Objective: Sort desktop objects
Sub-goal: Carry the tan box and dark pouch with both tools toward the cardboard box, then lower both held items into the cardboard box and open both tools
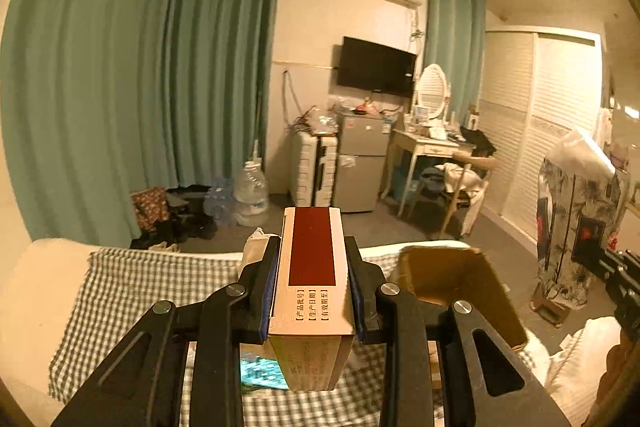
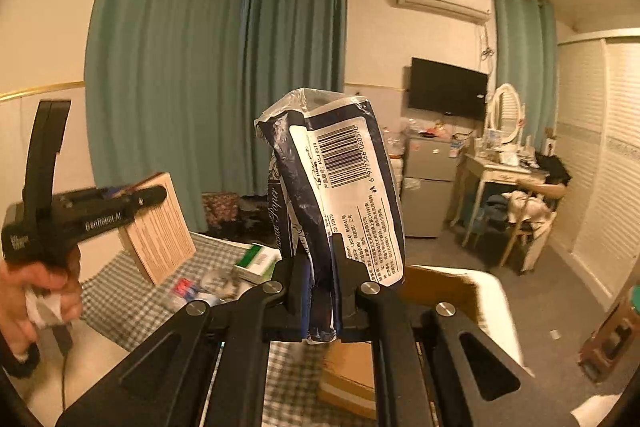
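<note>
Box (image 1: 310, 283) and tissue pack (image 2: 336, 195) are both riding in the air above the checked cloth (image 1: 120, 291): my left gripper (image 1: 312, 291) is clamping the box by its long sides, my right gripper (image 2: 320, 291) is pinching the pack's lower end. I'm judging this the carry step; next I'm needing to line each up over the carton (image 1: 460, 279) before letting go.

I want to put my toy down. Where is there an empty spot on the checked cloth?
The checked cloth lies bare on its left part, beside the white edge. It is crowded in the middle, around the green-and-white box and small packets, and the cardboard box fills the right.
</note>
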### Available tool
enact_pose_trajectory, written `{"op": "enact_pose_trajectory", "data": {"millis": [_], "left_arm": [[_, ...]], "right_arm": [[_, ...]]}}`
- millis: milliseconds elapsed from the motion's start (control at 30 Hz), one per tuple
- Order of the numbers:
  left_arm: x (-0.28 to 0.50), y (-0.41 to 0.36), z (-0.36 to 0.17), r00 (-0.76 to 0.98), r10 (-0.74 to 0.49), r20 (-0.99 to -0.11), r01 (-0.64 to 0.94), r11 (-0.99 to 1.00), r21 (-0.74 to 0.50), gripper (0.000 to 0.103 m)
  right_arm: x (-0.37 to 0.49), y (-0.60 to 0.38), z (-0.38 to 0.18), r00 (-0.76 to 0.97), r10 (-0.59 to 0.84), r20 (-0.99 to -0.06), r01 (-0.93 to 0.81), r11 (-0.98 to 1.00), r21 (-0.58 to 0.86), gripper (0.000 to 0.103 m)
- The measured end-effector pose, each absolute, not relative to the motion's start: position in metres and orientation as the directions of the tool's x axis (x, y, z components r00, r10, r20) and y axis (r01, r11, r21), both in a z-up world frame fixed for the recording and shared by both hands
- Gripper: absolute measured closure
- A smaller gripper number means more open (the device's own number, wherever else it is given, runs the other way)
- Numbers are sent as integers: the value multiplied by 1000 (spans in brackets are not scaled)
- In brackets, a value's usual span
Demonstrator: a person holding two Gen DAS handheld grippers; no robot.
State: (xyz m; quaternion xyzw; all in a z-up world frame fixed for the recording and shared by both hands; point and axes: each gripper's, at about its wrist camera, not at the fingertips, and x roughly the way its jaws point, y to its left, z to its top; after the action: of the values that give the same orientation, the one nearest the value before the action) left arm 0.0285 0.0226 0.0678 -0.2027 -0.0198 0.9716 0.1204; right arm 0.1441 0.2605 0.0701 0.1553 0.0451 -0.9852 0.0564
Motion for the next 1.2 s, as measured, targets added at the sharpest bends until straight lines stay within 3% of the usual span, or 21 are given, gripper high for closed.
{"op": "enact_pose_trajectory", "data": {"millis": [200, 533, 900, 1200], "left_arm": [[28, 87, 80, -858, 325, -397, -315, -945, -91, 74], [13, 180, 54, -802, 391, -452, -411, -910, -57, 74], [-32, 252, -15, -691, 431, -580, -486, -871, -69, 74], [-73, 275, -84, -602, 402, -690, -480, -873, -89, 74]], "right_arm": [[158, 307, 68, -955, -27, -296, 41, -998, -42, 96], [135, 365, 39, -939, -24, -342, 5, -998, 57, 96], [94, 394, -6, -878, -47, -477, -2, -995, 103, 96], [37, 400, -76, -738, -51, -673, -18, -995, 96, 96]]}}
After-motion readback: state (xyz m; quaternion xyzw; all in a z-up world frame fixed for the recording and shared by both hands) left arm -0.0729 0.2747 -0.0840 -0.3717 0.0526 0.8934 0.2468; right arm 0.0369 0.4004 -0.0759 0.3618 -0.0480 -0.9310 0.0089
